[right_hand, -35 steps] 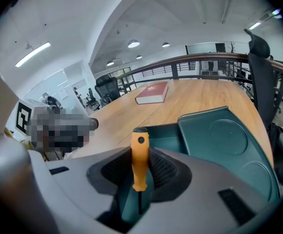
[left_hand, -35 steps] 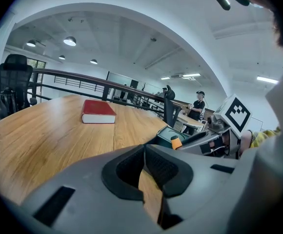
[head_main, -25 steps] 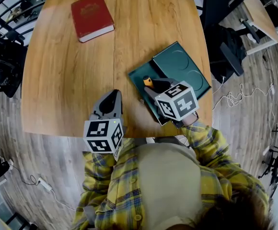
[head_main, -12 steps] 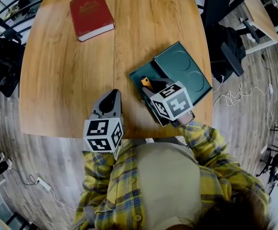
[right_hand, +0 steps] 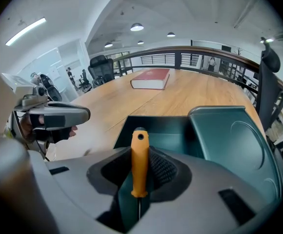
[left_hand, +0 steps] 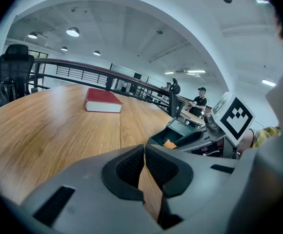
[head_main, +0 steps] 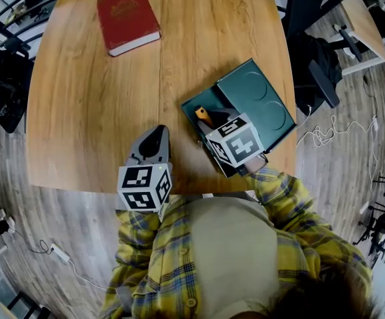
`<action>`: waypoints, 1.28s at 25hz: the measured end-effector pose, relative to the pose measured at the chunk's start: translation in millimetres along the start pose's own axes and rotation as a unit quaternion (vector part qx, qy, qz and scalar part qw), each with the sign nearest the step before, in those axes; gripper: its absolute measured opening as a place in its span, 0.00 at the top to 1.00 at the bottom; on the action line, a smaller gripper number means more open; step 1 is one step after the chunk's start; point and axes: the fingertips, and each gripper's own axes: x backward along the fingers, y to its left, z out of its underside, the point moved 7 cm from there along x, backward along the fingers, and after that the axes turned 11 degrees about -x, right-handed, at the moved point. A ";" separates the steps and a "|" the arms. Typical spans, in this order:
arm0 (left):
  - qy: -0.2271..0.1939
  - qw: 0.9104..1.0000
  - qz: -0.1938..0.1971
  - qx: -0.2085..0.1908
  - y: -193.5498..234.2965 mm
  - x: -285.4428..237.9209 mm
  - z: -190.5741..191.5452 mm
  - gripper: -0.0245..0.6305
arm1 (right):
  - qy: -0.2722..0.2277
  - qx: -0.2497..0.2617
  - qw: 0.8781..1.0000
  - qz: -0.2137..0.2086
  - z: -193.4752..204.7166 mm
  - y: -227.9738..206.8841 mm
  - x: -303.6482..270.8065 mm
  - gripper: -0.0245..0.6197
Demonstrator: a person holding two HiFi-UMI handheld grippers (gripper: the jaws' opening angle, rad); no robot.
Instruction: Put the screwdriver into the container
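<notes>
Your right tool (right_hand: 141,165) was clenched on the orange handle of the screwdriver (right_hand: 140,155). The handle pointed forward out of the jaws, over the open half of the green container (head_main: 200,102) near the tabletop's (head_main: 93,105) front edge. You could not tell whether it touched the container's bottom. The lid (head_main: 255,98) lay open on the container's right. Your left tool (left_hand: 145,165) sat left of the container, apart from it, jaws pressed together on nothing. A red book (head_main: 127,18) lay well beyond the container, to its left.
</notes>
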 end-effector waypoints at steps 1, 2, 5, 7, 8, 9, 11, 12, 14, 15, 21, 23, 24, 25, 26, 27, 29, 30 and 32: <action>0.001 1.000 0.000 0.001 0.1 -0.5 0.2 0.93 | 0.002 0.002 1.000 0.001 0.1 0.3 -1.4 0.71; 0.002 1.000 0.000 0.002 0.4 -0.9 0.3 0.93 | 0.004 0.005 1.000 0.002 0.2 0.6 -2.7 0.71; 0.002 1.000 0.001 0.004 1.8 -1.0 -0.7 0.93 | 0.009 0.008 1.000 0.006 -0.5 0.7 -5.8 0.71; 0.002 1.000 0.001 0.004 2.8 -1.2 -0.9 0.93 | 0.010 0.008 1.000 0.006 -0.9 0.1 -6.9 0.71; 0.002 1.000 0.001 0.005 3.1 -1.4 -0.6 0.93 | 0.011 0.007 1.000 0.006 -0.8 -0.2 -7.5 0.71; 0.003 1.000 0.001 0.005 3.4 -1.7 -0.1 0.93 | 0.012 0.007 1.000 0.006 -0.5 -0.6 -8.2 0.71; 0.004 1.000 0.001 0.006 3.3 -2.2 0.7 0.93 | 0.014 0.008 1.000 0.007 0.2 -0.9 -9.5 0.71; 0.004 1.000 0.002 0.006 3.0 -2.3 0.9 0.93 | 0.015 0.009 1.000 0.007 0.4 -0.9 -10.1 0.71; 0.004 1.000 0.003 0.006 2.8 -2.2 1.0 0.93 | 0.017 0.010 1.000 0.008 0.8 -0.7 -11.4 0.71; 0.004 1.000 0.003 0.006 3.1 -2.2 1.3 0.93 | 0.018 0.010 1.000 0.009 0.9 -0.6 -12.1 0.71; 0.003 1.000 0.002 0.009 4.1 -2.5 2.4 0.93 | 0.023 0.010 1.000 0.015 1.6 -3.8 -15.2 0.71; 0.002 1.000 0.003 0.008 3.7 -2.0 2.0 0.93 | 0.026 0.011 0.999 0.017 2.3 -4.6 -16.4 0.71; 0.001 1.000 0.003 0.008 3.5 -1.7 1.8 0.93 | 0.026 0.011 0.999 0.017 3.5 -5.1 -18.1 0.71; 0.001 1.000 0.003 0.008 3.4 -1.3 1.8 0.93 | 0.025 0.012 1.000 0.015 5.6 -5.9 -21.2 0.71; 0.000 1.000 0.003 0.008 3.4 -1.0 2.0 0.93 | 0.024 0.013 1.000 0.012 8.0 -6.7 -24.8 0.71; 0.000 1.000 0.002 0.008 3.7 -0.6 2.3 0.93 | 0.024 0.014 1.000 0.011 9.3 -6.8 -26.6 0.71; 0.000 1.000 0.002 0.008 4.6 0.1 2.5 0.93 | 0.028 0.016 0.999 0.015 7.7 -5.2 -24.1 0.71; 0.000 1.000 0.001 0.008 5.2 0.4 2.3 0.93 | 0.028 0.017 0.999 0.015 7.4 -5.2 -24.4 0.71; -0.001 1.000 0.002 0.008 6.6 0.8 1.8 0.93 | 0.023 0.016 1.000 0.010 9.3 -7.0 -29.1 0.71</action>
